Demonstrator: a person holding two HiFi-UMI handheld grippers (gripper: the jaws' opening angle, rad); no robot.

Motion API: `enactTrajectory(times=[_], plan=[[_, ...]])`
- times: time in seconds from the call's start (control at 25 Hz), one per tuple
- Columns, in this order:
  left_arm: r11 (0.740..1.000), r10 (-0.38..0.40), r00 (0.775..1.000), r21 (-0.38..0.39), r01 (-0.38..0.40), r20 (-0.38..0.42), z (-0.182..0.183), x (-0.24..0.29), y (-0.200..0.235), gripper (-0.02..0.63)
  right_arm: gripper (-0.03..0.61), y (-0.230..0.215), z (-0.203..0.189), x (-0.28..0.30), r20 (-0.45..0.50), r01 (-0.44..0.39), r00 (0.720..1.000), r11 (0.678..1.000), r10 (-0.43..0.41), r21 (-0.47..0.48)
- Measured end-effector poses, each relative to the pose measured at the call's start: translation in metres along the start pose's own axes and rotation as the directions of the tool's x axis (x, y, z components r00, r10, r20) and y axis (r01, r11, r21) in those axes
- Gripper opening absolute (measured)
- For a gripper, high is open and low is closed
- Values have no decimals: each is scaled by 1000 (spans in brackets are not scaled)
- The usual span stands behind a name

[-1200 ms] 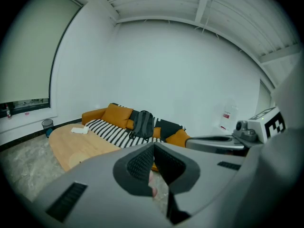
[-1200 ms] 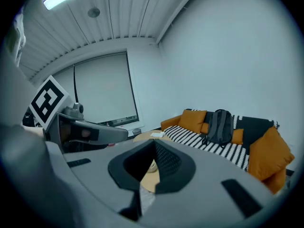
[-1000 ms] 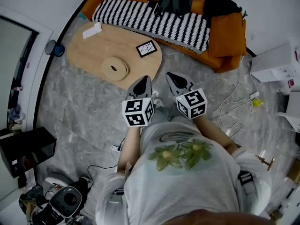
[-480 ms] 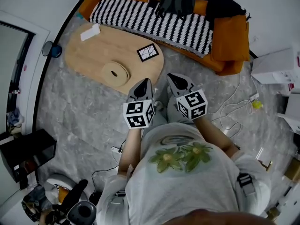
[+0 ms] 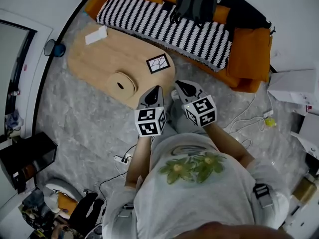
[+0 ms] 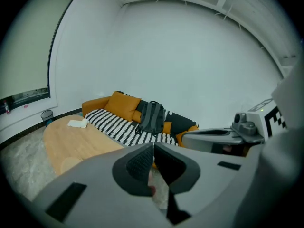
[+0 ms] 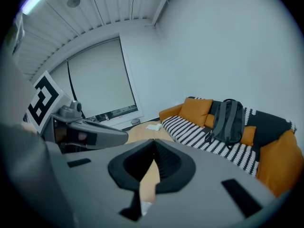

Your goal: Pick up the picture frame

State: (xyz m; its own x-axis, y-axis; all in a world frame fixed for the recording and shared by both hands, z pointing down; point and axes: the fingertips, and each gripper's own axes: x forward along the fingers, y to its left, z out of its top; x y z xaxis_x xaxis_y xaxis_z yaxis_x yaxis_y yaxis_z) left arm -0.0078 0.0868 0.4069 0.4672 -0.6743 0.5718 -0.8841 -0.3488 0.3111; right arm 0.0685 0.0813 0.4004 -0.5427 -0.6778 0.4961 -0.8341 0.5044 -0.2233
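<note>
Floor (image 5: 84, 123): grey, marble-look, fills most of the head view.

Sofa (image 5: 249, 54): orange, along the far wall at top. A black-and-white striped blanket (image 5: 164, 26) covers the seat. A dark backpack (image 5: 197, 1) stands against the back cushions.

Table (image 5: 99, 59): pale wood, oval, on the floor just in front of the sofa.

Person (image 5: 199, 183): seen from above at the bottom of the head view, in a light shirt with a green print, both forearms reaching forward.

White boxes (image 5: 294, 83) stand at the right edge, and pale cables (image 5: 249, 116) trail on the floor near them.

Left gripper (image 5: 157, 89): its tip is at the table's near right edge in the head view. The jaws are pressed together with nothing between them. The left gripper view shows the ribbed pads meeting at the tip, with the sofa and backpack beyond.

Right gripper (image 5: 178, 85): just beside the left one, its tip near the table's right end. The jaws likewise meet tip to tip and are empty. A strip of table shows through the gap below the tips.

Frame (image 5: 158, 63): lies flat on the table near its right end, on the sofa side, at a slant to the edge. It has a dark border and a white picture with dark branching lines. It sits just beyond both gripper tips and touches neither.

Disc (image 5: 122, 84): round, wooden, with a dark centre hole, on the table left of the frame.

Cloth (image 5: 96, 34): white, folded, at the table's far left end.

Bin (image 5: 54, 48): small and dark, on the floor past that end.
</note>
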Motion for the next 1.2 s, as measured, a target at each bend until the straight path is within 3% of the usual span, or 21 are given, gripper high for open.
enactTrajectory(times=[0.36, 0.64, 0.84, 0.96, 1.2], plan=[[993, 85, 996, -81, -87, -20, 14, 66, 21, 18, 8, -53, 8, 51, -90, -92, 992, 995, 88, -46], [976, 152, 987, -150, -157, -45, 7, 91, 43, 18, 9, -69, -3, 94, -163, -163, 975, 985, 151, -63], [977, 137, 987, -155, -149, -86, 2, 102, 59, 31, 41, -71, -8, 117, -215, -164, 965, 985, 149, -51], [981, 125, 984, -134, -143, -130, -2, 110, 70, 109, 76, -73, -9, 124, -226, -144, 965, 989, 132, -37], [978, 126, 979, -145, -150, -161, -9, 123, 87, 114, 84, -86, -15, 133, -236, -99, 967, 995, 93, -11]])
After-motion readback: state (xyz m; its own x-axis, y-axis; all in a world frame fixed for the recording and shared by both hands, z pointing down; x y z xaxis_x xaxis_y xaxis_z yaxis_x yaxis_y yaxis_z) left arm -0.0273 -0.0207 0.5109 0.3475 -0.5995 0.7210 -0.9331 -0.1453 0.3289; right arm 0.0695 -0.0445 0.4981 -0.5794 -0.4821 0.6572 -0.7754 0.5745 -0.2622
